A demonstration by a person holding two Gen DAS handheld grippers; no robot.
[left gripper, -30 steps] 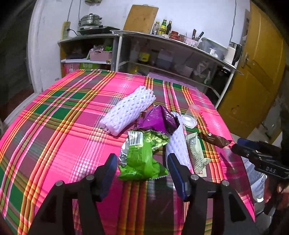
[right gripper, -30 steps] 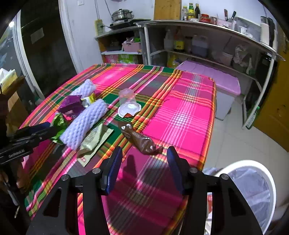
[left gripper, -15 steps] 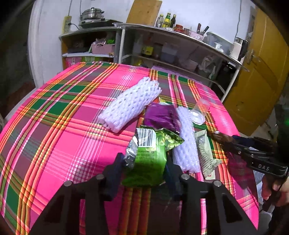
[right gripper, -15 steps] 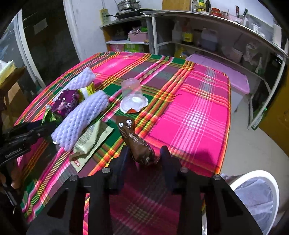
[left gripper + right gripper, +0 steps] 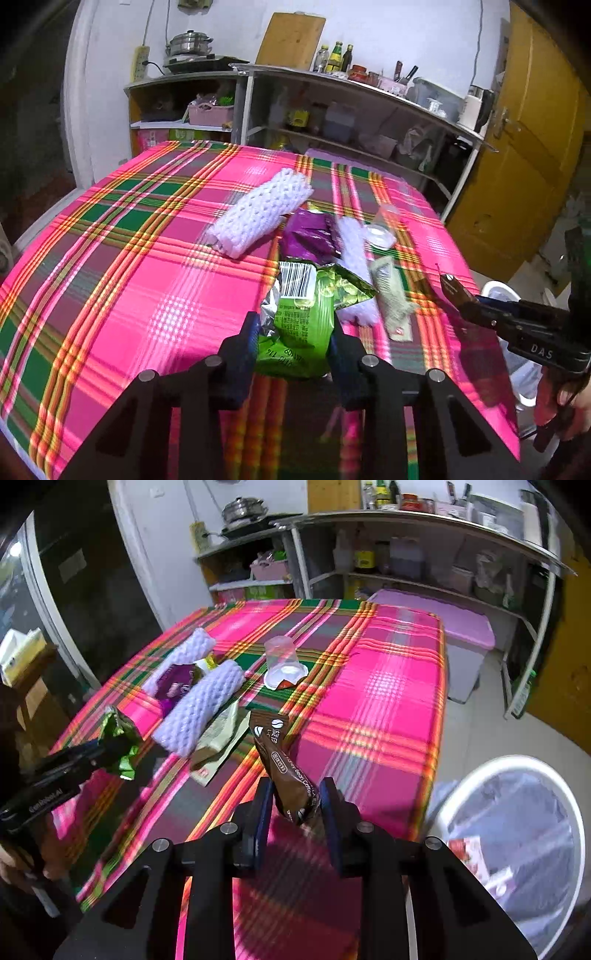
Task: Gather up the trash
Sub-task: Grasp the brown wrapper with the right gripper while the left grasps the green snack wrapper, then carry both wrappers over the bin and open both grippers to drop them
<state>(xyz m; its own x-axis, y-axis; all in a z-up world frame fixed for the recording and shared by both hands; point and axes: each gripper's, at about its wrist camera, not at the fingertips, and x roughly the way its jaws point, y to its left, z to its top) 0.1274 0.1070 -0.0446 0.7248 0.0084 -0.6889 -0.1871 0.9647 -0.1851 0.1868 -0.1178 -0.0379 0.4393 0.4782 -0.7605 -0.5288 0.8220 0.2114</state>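
**Two wrappers gripped, both holds thin**

The left gripper [image 5: 293,345] is closing on the green snack bag [image 5: 303,314]; its two fingers [image 5: 243,343] press the crumpled lower end, and the rest of the bag sticks out ahead of the tips. The foil is slick and puffed, so the bag may squirm out of the narrow hold as it is carried, or tear where the open corner flaps. Just beyond the fingertips lie the purple wrapper [image 5: 310,236], two white foam nets [image 5: 258,214] and a pale flat packet [image 5: 391,295], close enough that a low swing of the bag could drag one along the checked tablecloth [image 5: 129,258] or push it off the edge.

The right gripper [image 5: 295,812] is also closing, with the brown coffee sachet [image 5: 284,764] between its fingers [image 5: 262,808]. It holds only the bottom end, and the sachet leans up and away from the tips. That long free end could pivot, so the sachet may drop early on the cloth or on the floor.

To the right of and below these fingers stands the white bin [image 5: 476,771], lined with a clear bag. Its mouth sits beside the table edge; a release made too soon would miss it. The clear cup [image 5: 282,661] lies well ahead of the tips, untouched.
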